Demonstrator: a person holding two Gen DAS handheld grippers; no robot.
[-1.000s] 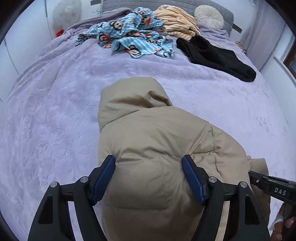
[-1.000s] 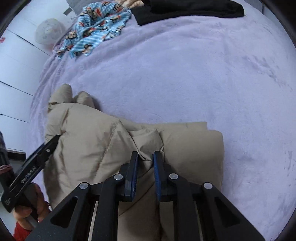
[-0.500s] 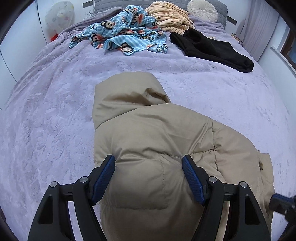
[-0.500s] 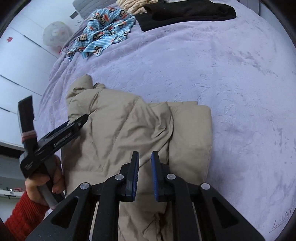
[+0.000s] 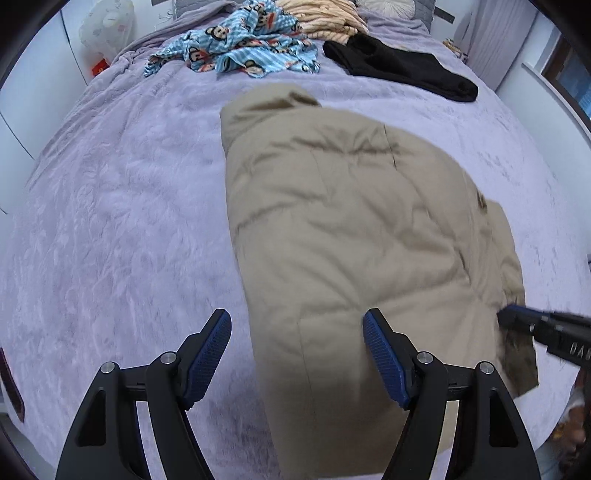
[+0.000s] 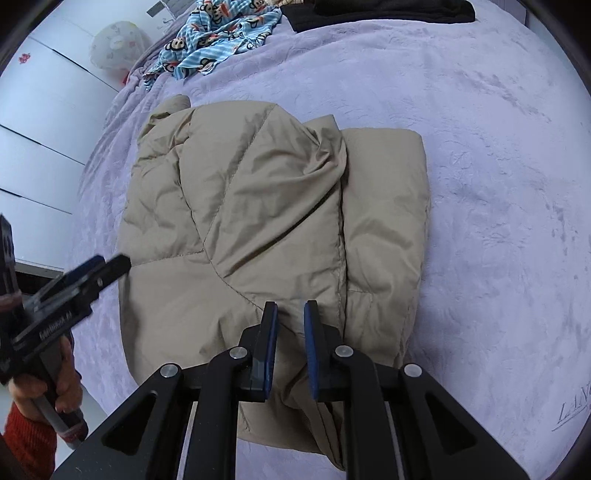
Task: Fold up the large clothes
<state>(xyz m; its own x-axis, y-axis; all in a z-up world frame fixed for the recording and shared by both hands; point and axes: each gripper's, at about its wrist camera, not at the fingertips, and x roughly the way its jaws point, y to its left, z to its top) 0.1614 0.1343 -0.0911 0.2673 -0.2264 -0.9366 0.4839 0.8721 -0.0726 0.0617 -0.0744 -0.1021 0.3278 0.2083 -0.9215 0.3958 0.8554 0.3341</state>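
Observation:
A beige puffer jacket (image 5: 351, 229) lies partly folded on the lilac bed cover (image 5: 110, 221), hood toward the far side. My left gripper (image 5: 297, 328) hangs open just above the jacket's near left edge, with one pad over the bed and the other over the fabric. In the right wrist view the jacket (image 6: 258, 206) shows a side panel folded over its body. My right gripper (image 6: 290, 321) is shut on a bunched fold at the jacket's near hem. Its tip (image 5: 508, 319) shows at the jacket's right edge in the left wrist view.
A blue monkey-print cloth (image 5: 240, 55), a peach striped garment (image 5: 325, 18) and a black garment (image 5: 399, 70) lie at the far end of the bed. White cupboard doors (image 6: 37, 129) stand to the left. A hand with a red sleeve (image 6: 26, 435) holds the left gripper.
My left gripper has slid from over the jacket's middle to its left edge, still open. The right gripper has drawn back toward the near hem, staying shut on the fabric.

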